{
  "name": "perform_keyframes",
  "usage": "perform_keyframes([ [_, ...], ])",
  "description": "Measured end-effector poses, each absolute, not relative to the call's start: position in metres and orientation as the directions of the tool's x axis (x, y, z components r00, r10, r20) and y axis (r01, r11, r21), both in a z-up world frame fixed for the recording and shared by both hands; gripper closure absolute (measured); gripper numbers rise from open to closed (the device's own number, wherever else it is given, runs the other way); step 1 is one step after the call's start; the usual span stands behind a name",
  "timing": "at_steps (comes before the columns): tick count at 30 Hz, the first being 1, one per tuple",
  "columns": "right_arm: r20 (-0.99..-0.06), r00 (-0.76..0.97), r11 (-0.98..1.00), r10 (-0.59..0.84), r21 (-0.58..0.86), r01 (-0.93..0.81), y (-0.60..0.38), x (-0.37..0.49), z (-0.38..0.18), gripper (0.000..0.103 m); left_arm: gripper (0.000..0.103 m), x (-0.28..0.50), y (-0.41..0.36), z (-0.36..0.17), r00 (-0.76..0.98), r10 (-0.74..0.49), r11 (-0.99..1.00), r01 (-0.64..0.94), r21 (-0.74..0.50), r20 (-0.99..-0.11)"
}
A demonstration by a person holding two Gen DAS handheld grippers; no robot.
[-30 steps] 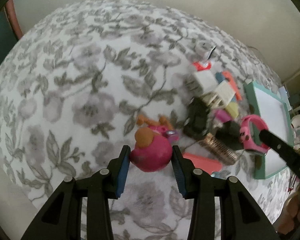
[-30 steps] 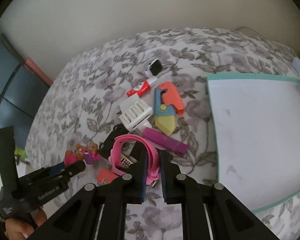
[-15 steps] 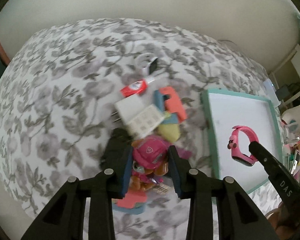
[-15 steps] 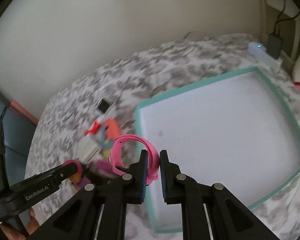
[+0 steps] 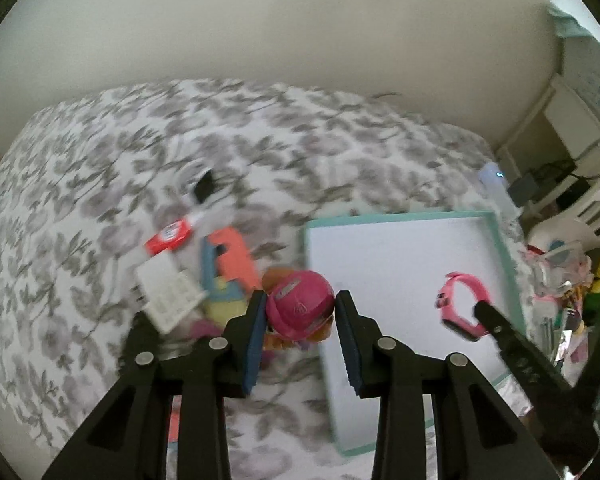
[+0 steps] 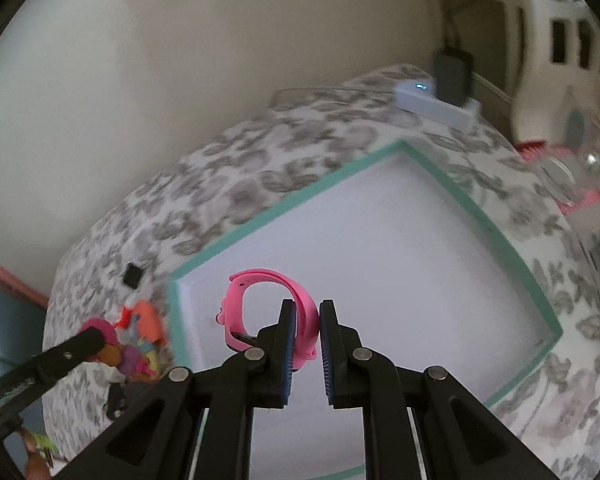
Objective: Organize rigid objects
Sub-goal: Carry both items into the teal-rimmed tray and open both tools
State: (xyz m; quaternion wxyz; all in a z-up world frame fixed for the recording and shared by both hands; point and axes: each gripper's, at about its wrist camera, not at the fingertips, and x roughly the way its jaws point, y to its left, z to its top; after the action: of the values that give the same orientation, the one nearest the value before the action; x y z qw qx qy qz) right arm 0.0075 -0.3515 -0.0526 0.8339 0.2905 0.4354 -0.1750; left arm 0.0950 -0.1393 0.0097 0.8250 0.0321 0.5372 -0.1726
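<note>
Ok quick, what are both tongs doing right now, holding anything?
Left tongs: closed on the pink toy figure, lifted near the tray.
Right tongs: closed on the pink watch, over the tray.

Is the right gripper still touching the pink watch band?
Touching. Right wrist view: the right gripper has the pink watch band running between its fingers, pressed against the left pad, over the tray.

Soft, dim indoor light; motion-blurred floral cloth (image 5: 100, 208), heavy fisheye bending, black corners.
</note>
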Motion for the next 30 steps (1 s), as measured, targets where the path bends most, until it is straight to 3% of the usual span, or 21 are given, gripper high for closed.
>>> perform_keyframes([
  [13, -0.880, 0.450, 0.764, -0.154, 0.183, 0.618, -0.376, 0.000, -0.066, 0.090, 0.067, 0.080, -0.215, -0.014, 0.349, -0.304, 0.895, 0.424, -0.141, -0.886],
  [27, -0.900, 0.405, 0.759, -0.160, 0.150, 0.634, -0.377, 0.000, -0.071, 0.086, 0.065, 0.079, -0.214, -0.028, 0.332, -0.283, 0.903, 0.410, -0.133, -0.900],
  [30, -0.899, 0.409, 0.759, -0.156, 0.156, 0.632, -0.378, 0.000, -0.069, 0.072, 0.053, 0.077, -0.214, -0.025, 0.327, -0.298, 0.898, 0.414, -0.147, -0.897],
])
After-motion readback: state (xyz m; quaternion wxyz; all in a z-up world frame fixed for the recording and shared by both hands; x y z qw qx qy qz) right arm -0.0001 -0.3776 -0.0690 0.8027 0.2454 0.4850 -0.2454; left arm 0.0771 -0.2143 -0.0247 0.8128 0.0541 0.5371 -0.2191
